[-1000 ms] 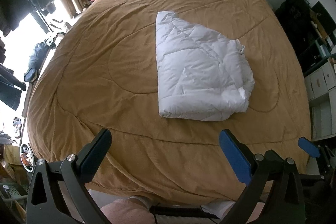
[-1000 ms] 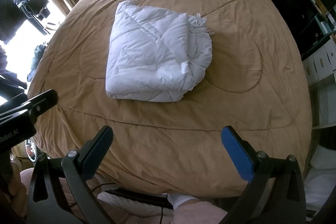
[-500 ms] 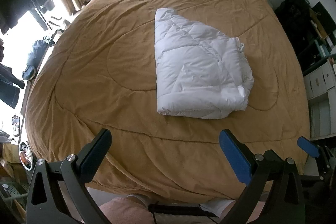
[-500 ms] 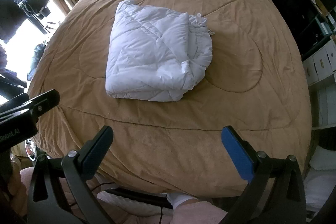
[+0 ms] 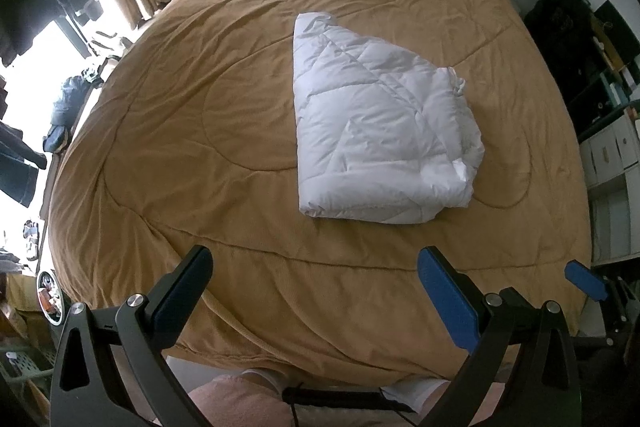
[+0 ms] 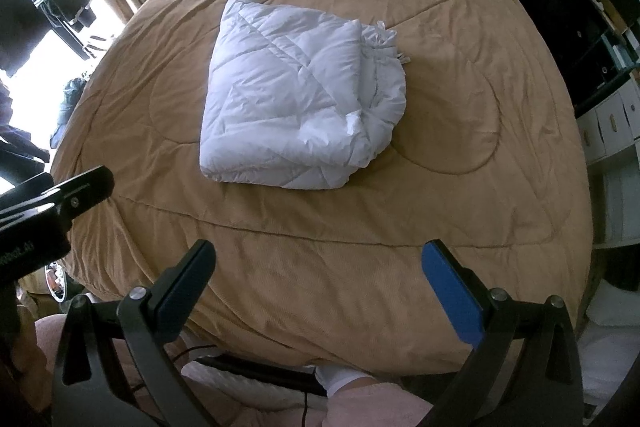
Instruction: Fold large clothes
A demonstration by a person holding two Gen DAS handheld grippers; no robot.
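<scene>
Two grippers: I am holding the left gripper (image 5: 314,291) and the right gripper (image 6: 320,285) spread wide, both empty, above the bed's near edge.
White quilt (image 5: 376,131): lying folded mid-bed on the brown bedspread (image 5: 168,131), well apart from both.
Risk: I am judging the ruffled right-hand layers (image 6: 380,95) could spring open if nudged.
Axis: running from me toward the headboard, narrow end pointing away.
</scene>
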